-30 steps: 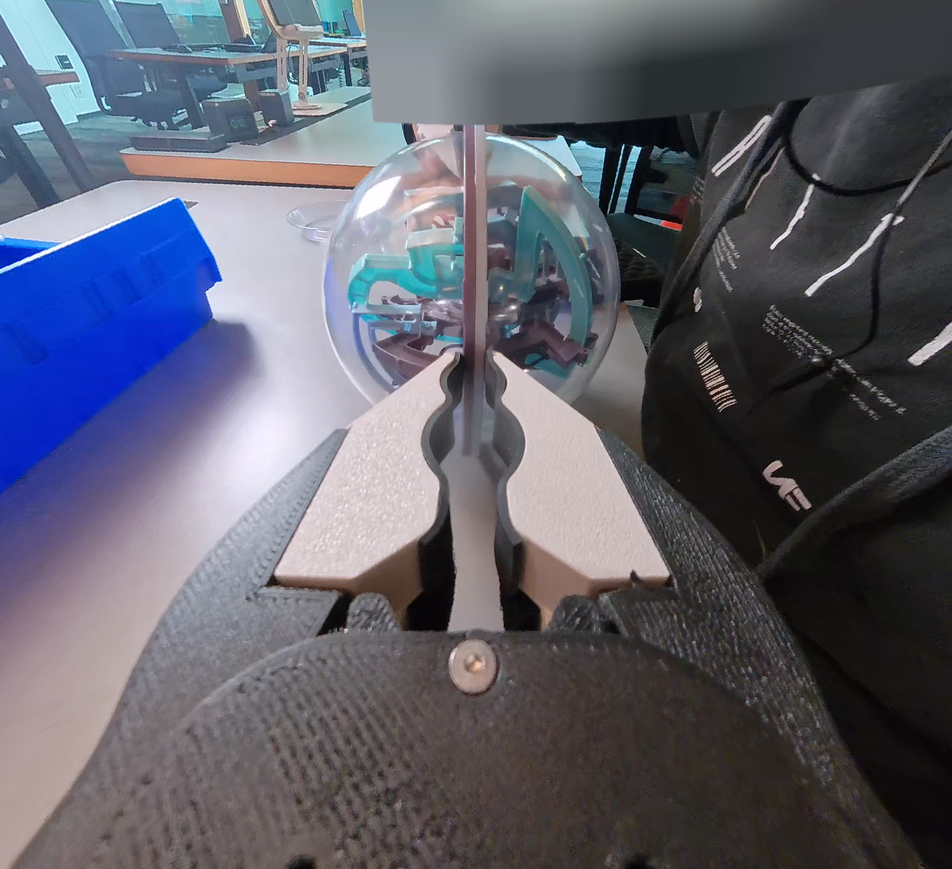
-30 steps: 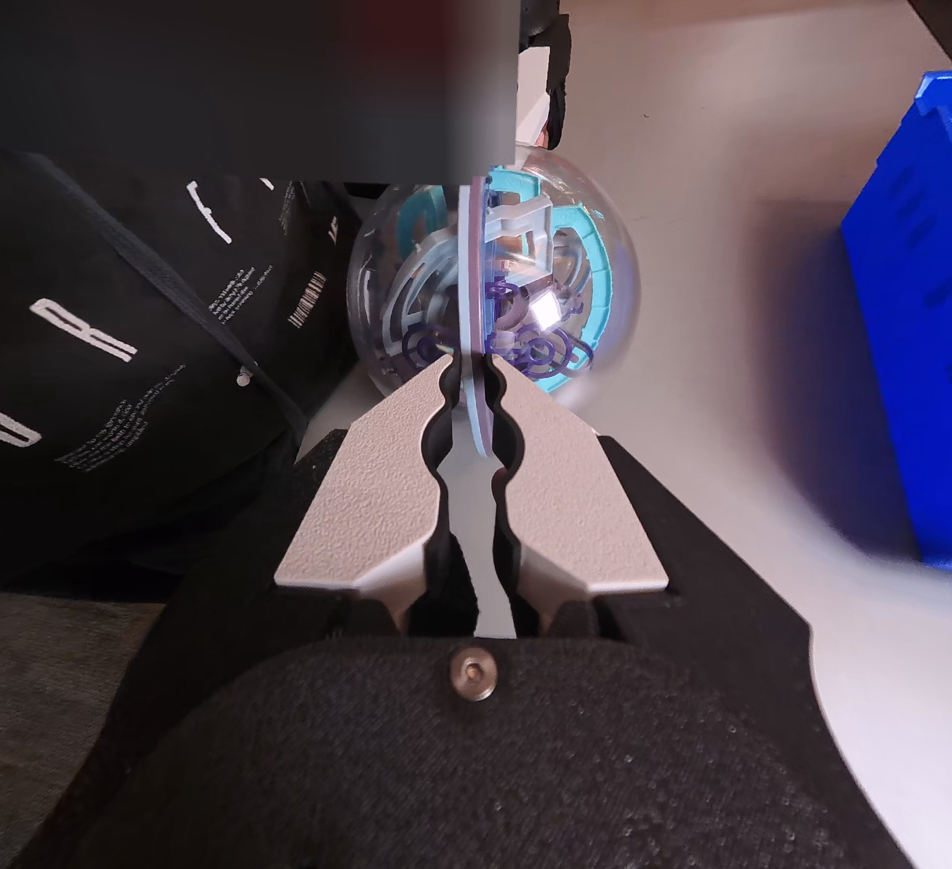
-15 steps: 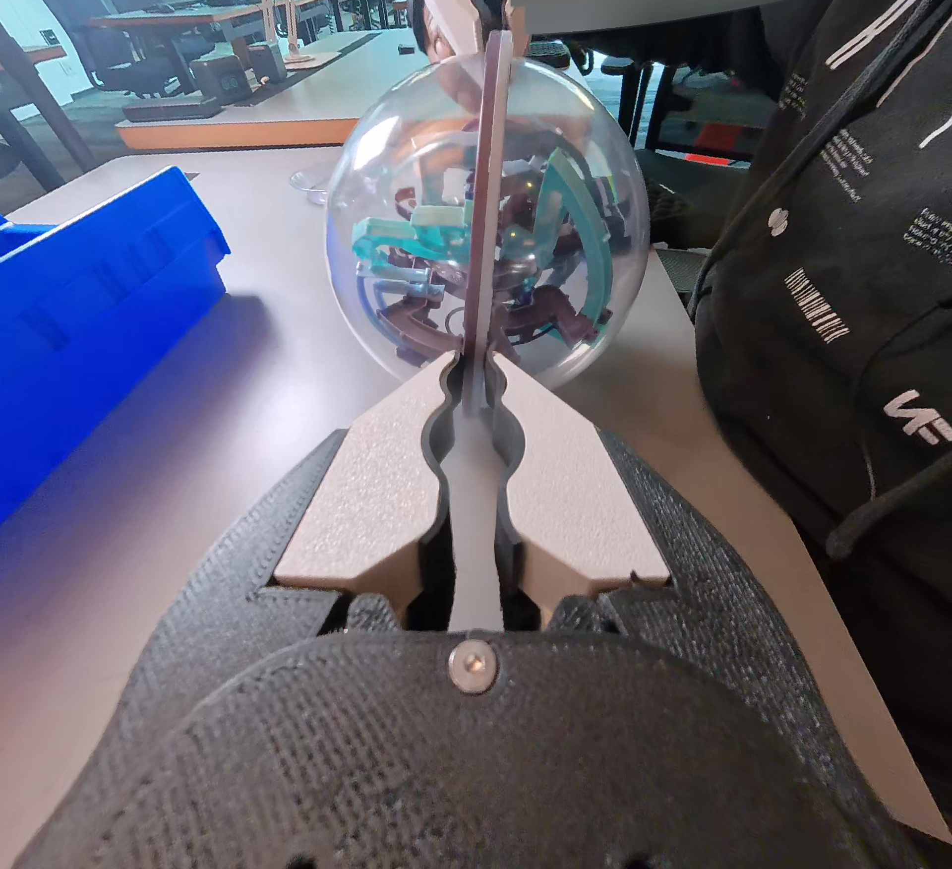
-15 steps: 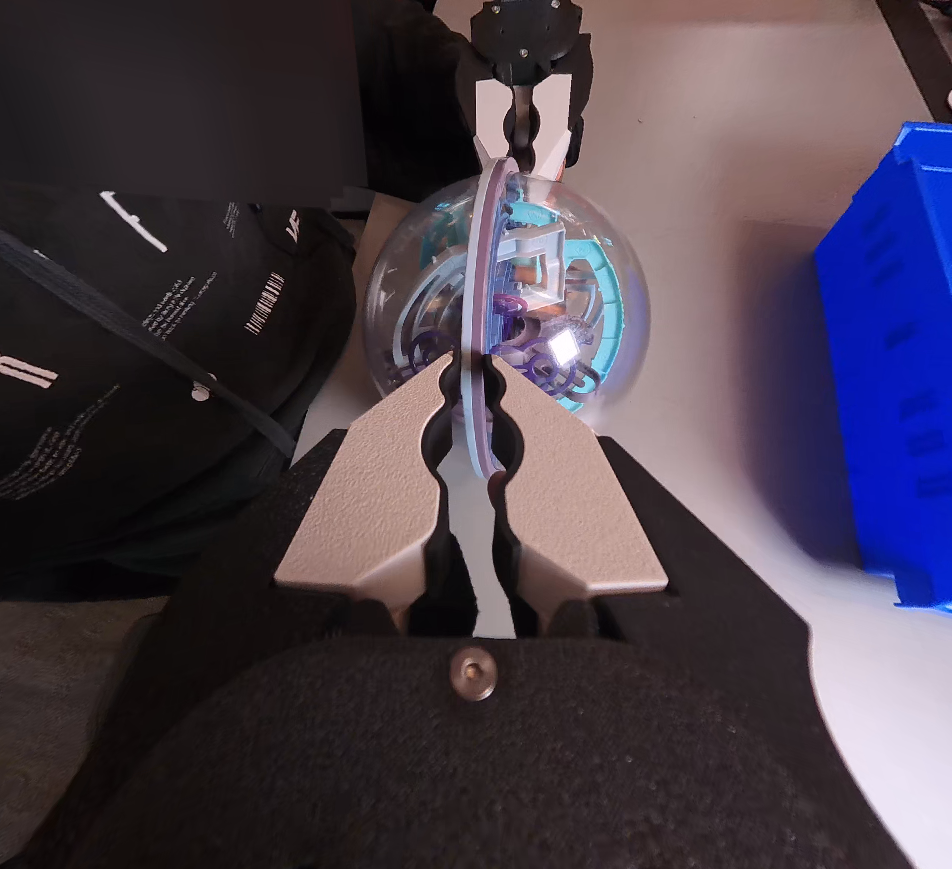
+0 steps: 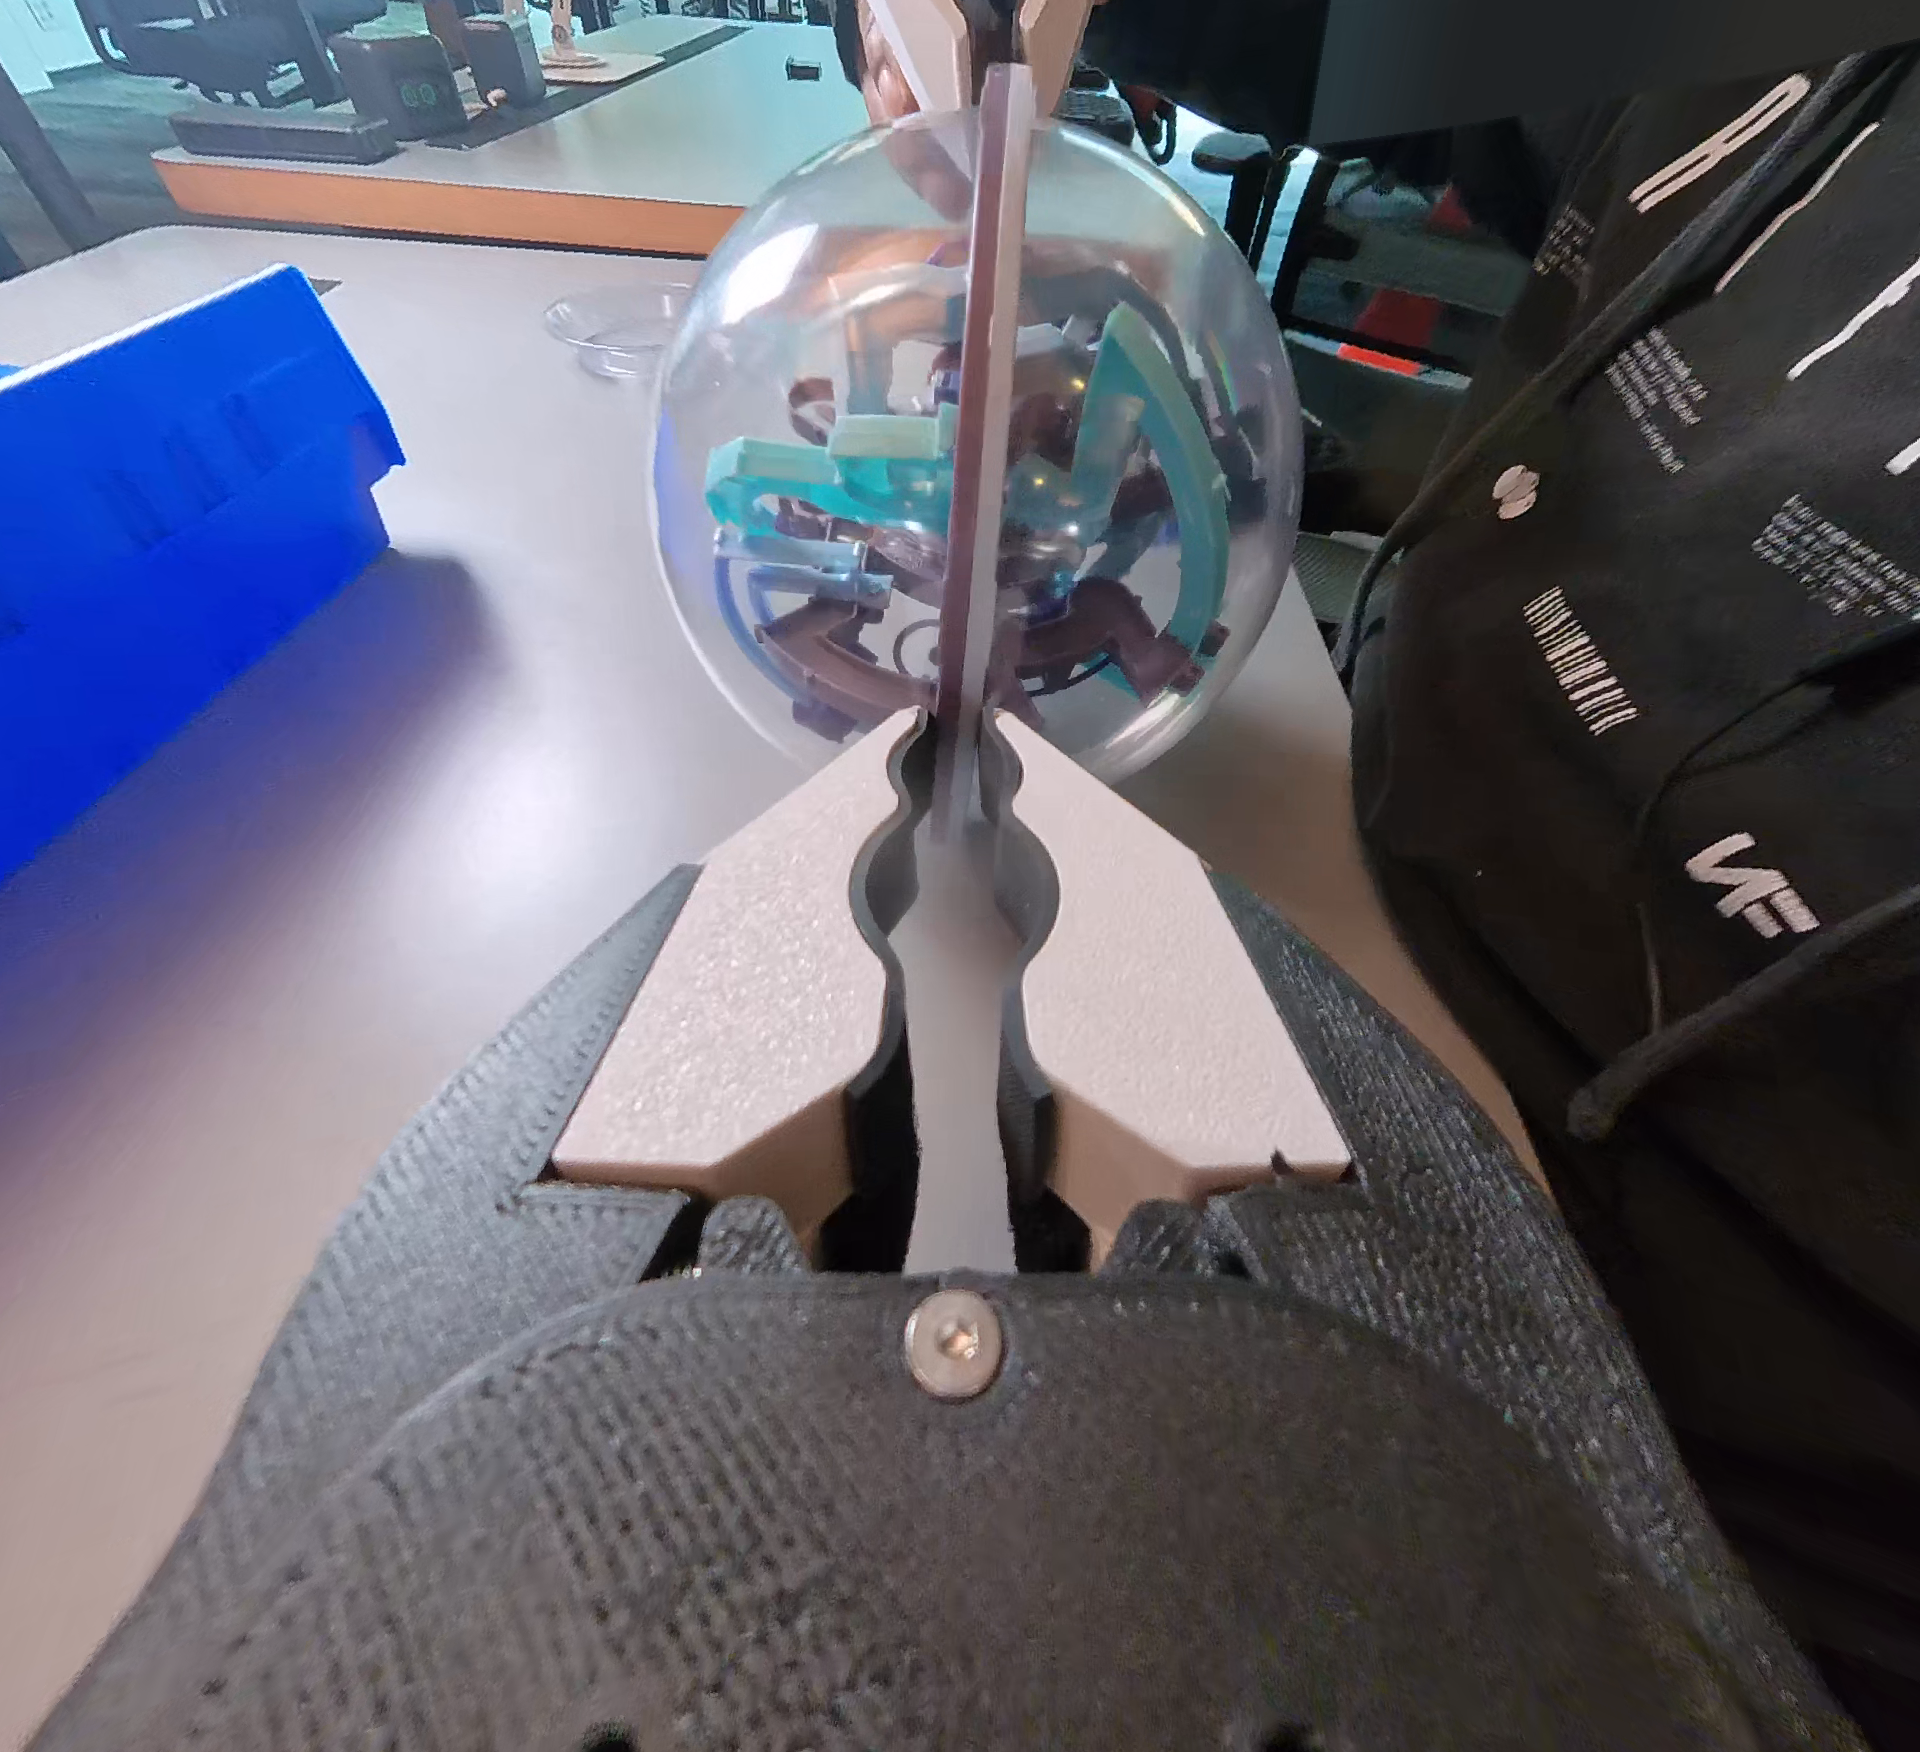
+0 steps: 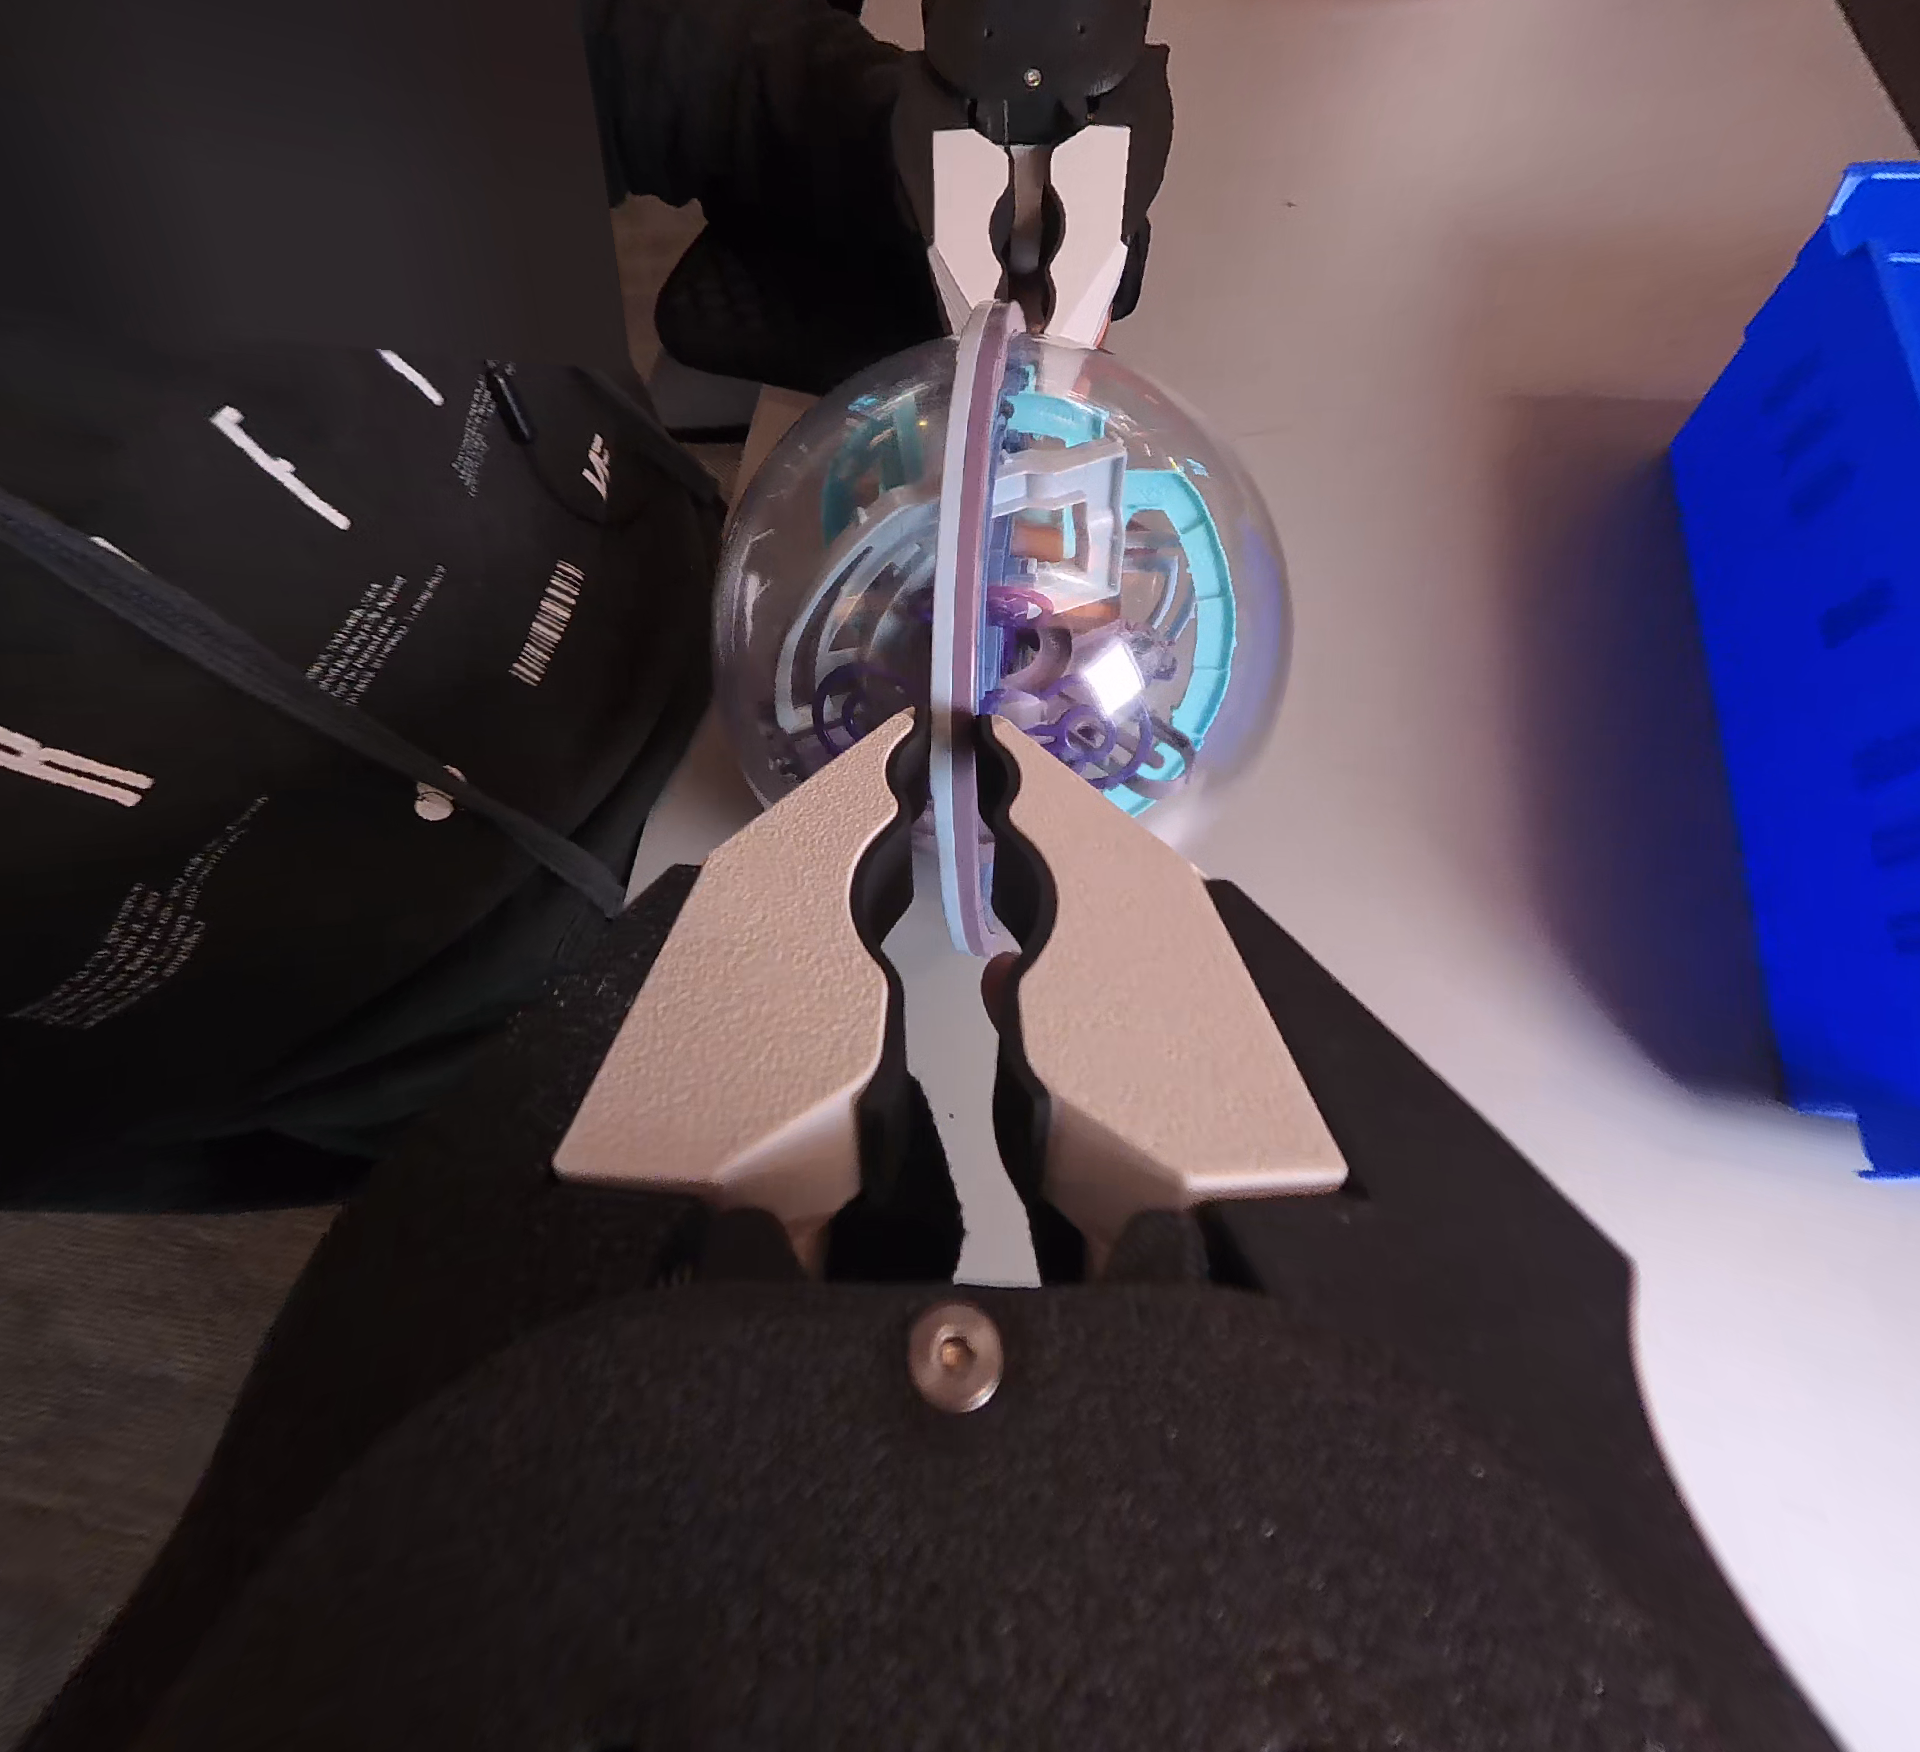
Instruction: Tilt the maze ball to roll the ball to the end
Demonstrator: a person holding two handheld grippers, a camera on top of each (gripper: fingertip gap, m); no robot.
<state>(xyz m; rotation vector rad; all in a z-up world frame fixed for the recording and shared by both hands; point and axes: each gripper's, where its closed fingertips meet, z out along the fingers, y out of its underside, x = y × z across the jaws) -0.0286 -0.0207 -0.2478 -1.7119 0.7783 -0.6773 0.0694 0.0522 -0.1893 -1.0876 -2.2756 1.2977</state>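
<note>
Both grippers (image 5: pixel 961 746) (image 6: pixel 951 736) pinch the maze ball's (image 5: pixel 831 476) rim.

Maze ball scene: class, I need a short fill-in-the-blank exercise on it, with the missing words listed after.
1. Both grippers clamp the maze ball by its flat ____.
2. The bin on the table is ____ in colour.
3. The ball's outer shell is ____, so the tracks inside show.

Missing words: rim; blue; clear
</note>
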